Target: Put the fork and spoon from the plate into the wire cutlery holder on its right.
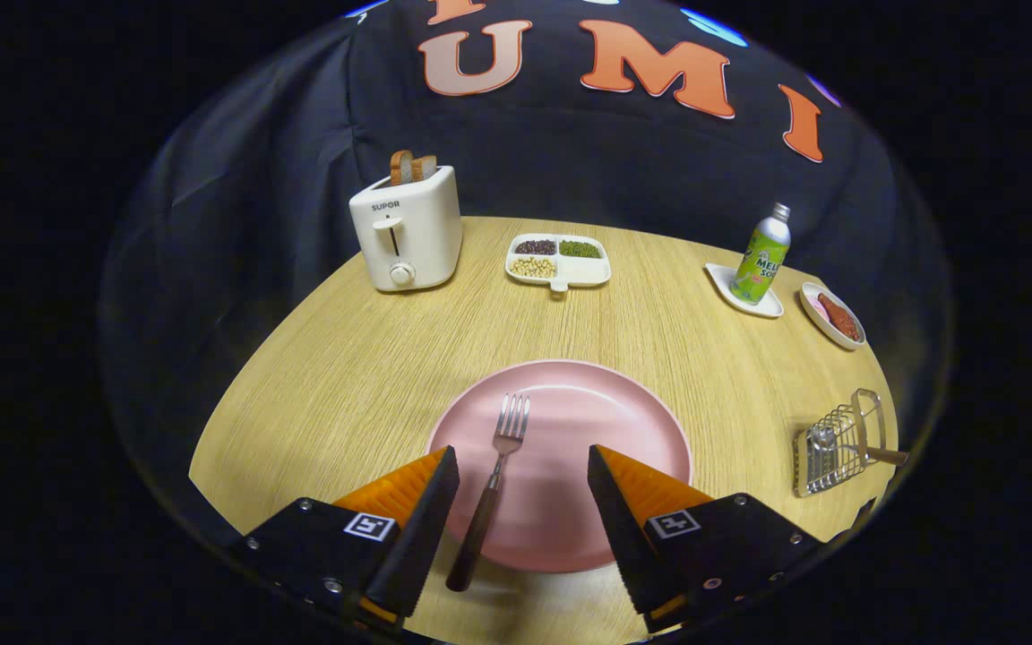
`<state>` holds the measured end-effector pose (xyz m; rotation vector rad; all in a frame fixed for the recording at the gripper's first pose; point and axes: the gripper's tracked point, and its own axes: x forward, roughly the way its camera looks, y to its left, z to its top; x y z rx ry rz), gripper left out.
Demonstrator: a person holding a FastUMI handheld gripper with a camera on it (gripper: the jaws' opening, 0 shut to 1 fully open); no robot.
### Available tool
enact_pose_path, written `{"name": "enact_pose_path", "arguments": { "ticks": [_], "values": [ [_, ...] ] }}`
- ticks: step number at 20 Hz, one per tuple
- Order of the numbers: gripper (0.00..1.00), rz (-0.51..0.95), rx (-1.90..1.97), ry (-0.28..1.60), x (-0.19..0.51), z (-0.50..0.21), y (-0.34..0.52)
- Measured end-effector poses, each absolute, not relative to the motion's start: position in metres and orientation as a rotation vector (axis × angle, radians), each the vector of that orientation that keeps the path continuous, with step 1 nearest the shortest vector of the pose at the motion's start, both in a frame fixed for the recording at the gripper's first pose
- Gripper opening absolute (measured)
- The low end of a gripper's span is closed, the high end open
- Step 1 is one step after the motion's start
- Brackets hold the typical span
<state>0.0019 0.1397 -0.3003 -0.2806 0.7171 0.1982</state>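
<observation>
Now, from the gripper view, the gripper (523, 484) hangs wide open over the near edge of the pink plate (606, 421), holding nothing. The fork (491, 484) lies between the fingers, tines pointing away, its dark handle running back over the plate's rim toward the camera. It looks like thin, stiff metal at the head, light and likely slick, so I'd judge the thicker dark handle the better place to pinch, about where it crosses the rim. Off to the right on the tabletop (346, 376) stands the wire cutlery holder (834, 448), and a spoon (825, 439) seems to rest in it already, handle poking out. Writing next: the white toaster (406, 231) reads "SUPOR" on its front. The green bottle (762, 255) beyond shows "MEL" and "SO", the rest turned away.
</observation>
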Motion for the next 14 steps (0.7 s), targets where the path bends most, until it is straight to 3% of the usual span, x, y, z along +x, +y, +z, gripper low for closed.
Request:
{"name": "enact_pose_path", "arguments": {
  "ticks": [4, 9, 12, 14],
  "values": [
    [0.74, 0.201, -0.301, 0.759, 0.001, -0.32, 0.142],
    [0.43, 0.213, -0.311, 0.799, -0.002, -0.336, 0.15],
    [0.31, 0.201, -0.329, 0.803, 0.0, -0.342, 0.15],
    [0.14, 0.187, -0.35, 0.793, 0.003, -0.34, 0.145]
  ]
}}
